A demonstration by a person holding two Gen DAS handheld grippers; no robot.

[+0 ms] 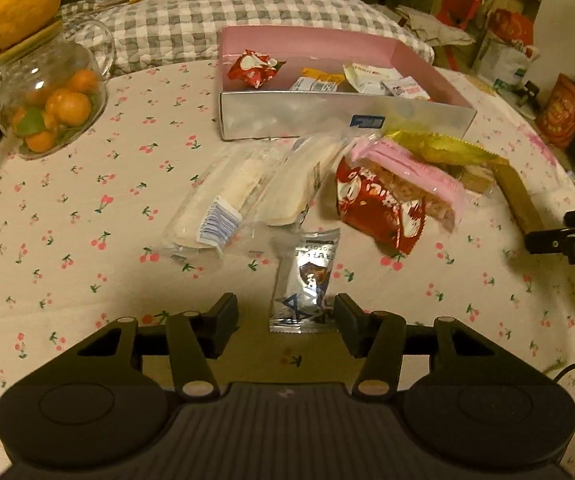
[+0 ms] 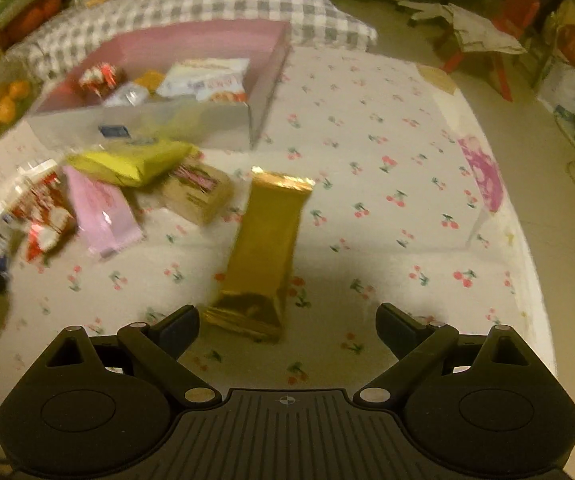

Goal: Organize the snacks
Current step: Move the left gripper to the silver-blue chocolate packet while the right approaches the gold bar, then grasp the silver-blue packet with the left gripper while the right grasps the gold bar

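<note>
Left tool (image 1: 285, 312) half-wide around small silver wrapped candy (image 1: 307, 280), right pad touching, left gap; right tool (image 2: 287, 328) wide, gold bar packet (image 2: 263, 252) at its 12 o'clock on cherry-print tabletop (image 2: 367, 160), pink box (image 1: 327, 120) beyond.

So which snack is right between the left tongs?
The small silver packet, standing between the left tongs. The other snacks lie farther off, by the pink box.
</note>
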